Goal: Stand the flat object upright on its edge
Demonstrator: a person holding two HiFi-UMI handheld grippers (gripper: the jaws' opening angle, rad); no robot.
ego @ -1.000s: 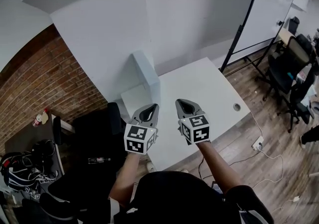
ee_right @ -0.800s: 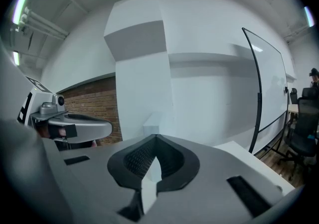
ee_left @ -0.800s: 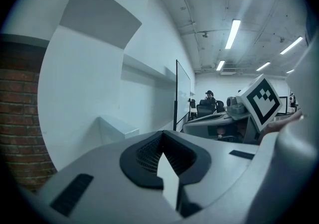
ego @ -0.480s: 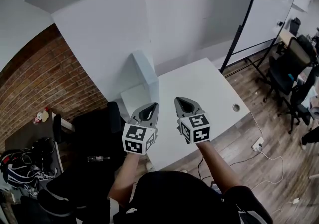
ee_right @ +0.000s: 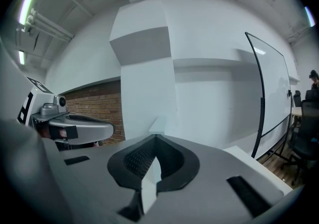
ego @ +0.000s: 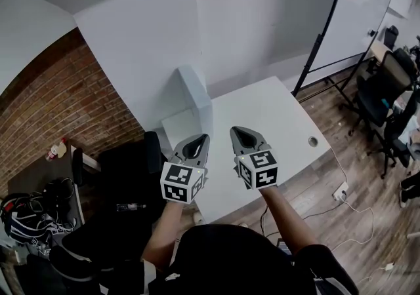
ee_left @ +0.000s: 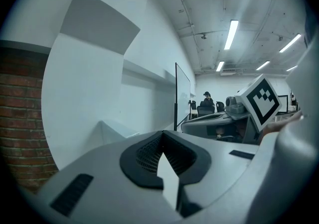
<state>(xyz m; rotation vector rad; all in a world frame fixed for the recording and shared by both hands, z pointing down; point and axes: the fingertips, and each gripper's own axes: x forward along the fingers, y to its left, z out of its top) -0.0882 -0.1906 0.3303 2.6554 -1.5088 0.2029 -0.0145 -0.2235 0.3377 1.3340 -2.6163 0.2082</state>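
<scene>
Both tools are up over the near part of the white table (ego: 275, 110), side by side, touching nothing. Left gripper (ego: 197, 145): jaws pinched right together, nothing in them. Right gripper (ego: 243, 135): same, closed up and empty. Task's thing: the only candidate I see is the white slab (ego: 197, 97) at the table's far-left corner, near the wall, and it looks to be on its edge already. Can't tell for sure it's the object, but nothing lies flat on the top. So I'd call this either pre-start or done, hands parked. If work's left, the next move needs jaws opened first, then a reach fwd & left to the slab. Room: tabletop bare btwn grippers and slab. Cable hole (ego: 312, 141) sits right, near the front edge, and the whiteboard stand (ego: 321, 38) is past the far-right corner, well clear. Watch the left table edge, as the slab seems to stand right by it.
</scene>
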